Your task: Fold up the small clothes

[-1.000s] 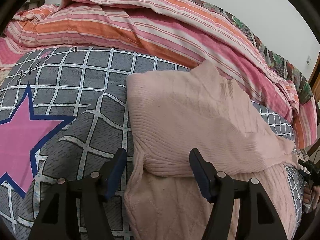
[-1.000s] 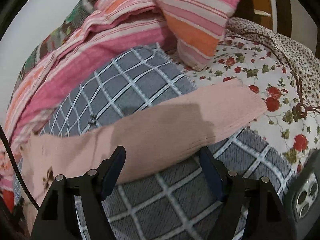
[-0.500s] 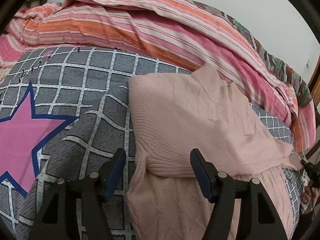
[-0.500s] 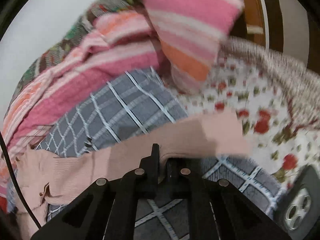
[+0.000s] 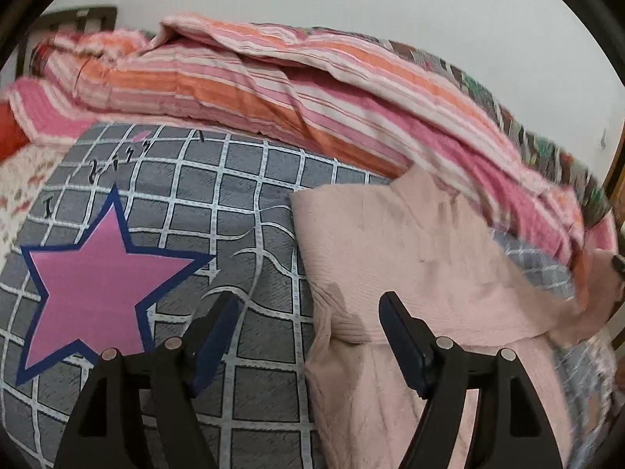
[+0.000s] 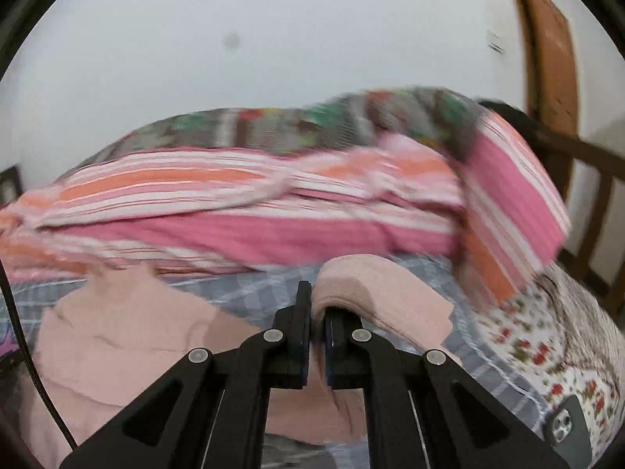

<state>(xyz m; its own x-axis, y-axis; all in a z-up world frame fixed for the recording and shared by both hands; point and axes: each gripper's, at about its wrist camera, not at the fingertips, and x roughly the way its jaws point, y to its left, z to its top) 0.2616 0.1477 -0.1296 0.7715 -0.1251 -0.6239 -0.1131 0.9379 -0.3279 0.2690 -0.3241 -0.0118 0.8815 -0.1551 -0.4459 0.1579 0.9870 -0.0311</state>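
Note:
A pale pink knit sweater (image 5: 410, 258) lies on the grey checked blanket (image 5: 234, 195), with one sleeve folded across its body. My left gripper (image 5: 308, 316) is open and empty, hovering just above the sweater's left edge and the folded sleeve's cuff. My right gripper (image 6: 318, 308) is shut on the sweater's other sleeve (image 6: 375, 293) and holds it lifted above the blanket, the sleeve arching over the right finger. The sweater's body (image 6: 129, 324) lies to the left in the right wrist view.
A pink and orange striped quilt (image 5: 312, 90) is piled along the far side by the white wall. A pink star (image 5: 97, 273) is printed on the blanket. A floral sheet (image 6: 547, 336), a phone (image 6: 566, 430) and a wooden bed frame (image 6: 586, 179) are at the right.
My right gripper closed on the outstretched sleeve and lifted it, swinging left toward the sweater's body. My left gripper stayed open and drifted slightly left.

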